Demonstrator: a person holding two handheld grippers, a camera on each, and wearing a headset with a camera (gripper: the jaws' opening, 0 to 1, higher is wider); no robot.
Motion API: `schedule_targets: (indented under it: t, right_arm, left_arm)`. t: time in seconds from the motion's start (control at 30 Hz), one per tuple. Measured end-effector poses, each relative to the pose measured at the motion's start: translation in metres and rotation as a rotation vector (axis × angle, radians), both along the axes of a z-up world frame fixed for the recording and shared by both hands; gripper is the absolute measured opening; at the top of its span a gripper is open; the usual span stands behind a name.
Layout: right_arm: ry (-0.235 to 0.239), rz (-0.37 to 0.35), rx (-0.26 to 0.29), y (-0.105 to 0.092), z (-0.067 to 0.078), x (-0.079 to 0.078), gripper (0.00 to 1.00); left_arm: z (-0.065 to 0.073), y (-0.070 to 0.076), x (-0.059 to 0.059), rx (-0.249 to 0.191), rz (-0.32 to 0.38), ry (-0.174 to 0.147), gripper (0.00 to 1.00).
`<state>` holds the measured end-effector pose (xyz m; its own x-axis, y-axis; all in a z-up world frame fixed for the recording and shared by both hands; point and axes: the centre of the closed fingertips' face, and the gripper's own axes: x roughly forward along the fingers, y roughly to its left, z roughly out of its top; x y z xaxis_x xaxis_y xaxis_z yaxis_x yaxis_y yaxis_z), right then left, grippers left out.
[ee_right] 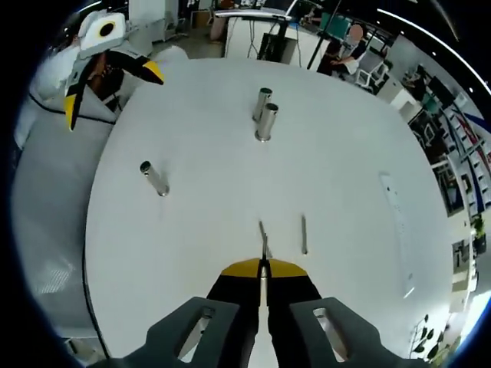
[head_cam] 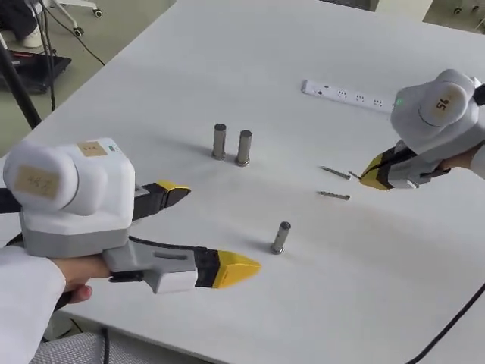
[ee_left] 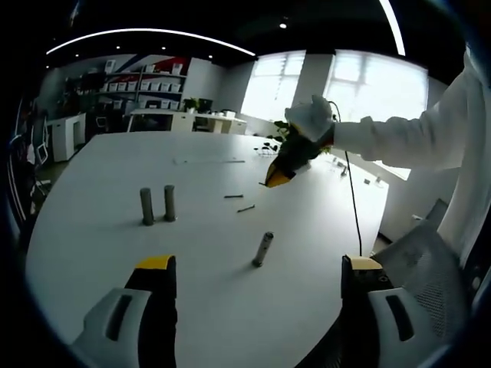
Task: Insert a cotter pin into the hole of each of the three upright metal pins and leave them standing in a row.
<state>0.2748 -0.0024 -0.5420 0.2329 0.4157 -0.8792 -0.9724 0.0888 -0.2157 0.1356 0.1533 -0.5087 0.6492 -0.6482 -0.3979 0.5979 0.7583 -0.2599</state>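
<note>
Two grey metal pins [head_cam: 219, 141] [head_cam: 244, 147] stand upright side by side at mid table. A third metal pin [head_cam: 281, 236] stands alone, nearer to me. My right gripper [head_cam: 377, 176] is shut on a thin cotter pin [ee_right: 262, 245], which sticks out forward from its yellow tips. Two more cotter pins [head_cam: 334, 173] [head_cam: 334, 196] lie flat on the table just left of that gripper. At the lower left my left gripper [head_cam: 206, 227] is held open and holds nothing; the lone pin [ee_left: 263, 249] stands ahead of it, between its jaws' lines.
A white power strip [head_cam: 345, 95] lies at the far right of the white table [head_cam: 151, 98]. A dark cable [head_cam: 447, 326] crosses the table's near right corner. The table's left edge drops to a floor with chair legs and cables.
</note>
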Motion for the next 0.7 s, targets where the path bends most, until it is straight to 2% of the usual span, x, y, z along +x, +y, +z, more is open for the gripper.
schedule_targets:
  t: [0.1, 0.2, 0.27, 0.5, 0.7]
  right_arm:
    - [-0.024, 0.019, 0.02, 0.0, 0.007, -0.014, 0.0]
    - [-0.042, 0.023, 0.055, 0.002, 0.014, -0.025, 0.0]
    - [-0.058, 0.019, 0.082, 0.004, 0.017, -0.033, 0.0]
    - [-0.103, 0.011, 0.167, 0.013, 0.026, -0.059, 0.0]
    - [-0.15, 0.013, 0.222, 0.024, 0.034, -0.08, 0.0]
  left_arm:
    - [0.001, -0.002, 0.0, -0.005, -0.011, 0.003, 0.87]
    - [-0.001, -0.003, 0.003, 0.025, -0.015, 0.001, 0.91]
    - [-0.001, -0.005, 0.004, 0.023, -0.023, 0.005, 0.89]
    - [0.003, -0.017, 0.002, -0.015, -0.05, 0.027, 0.83]
    - [0.01, -0.029, 0.004, -0.045, -0.062, 0.031, 0.74]
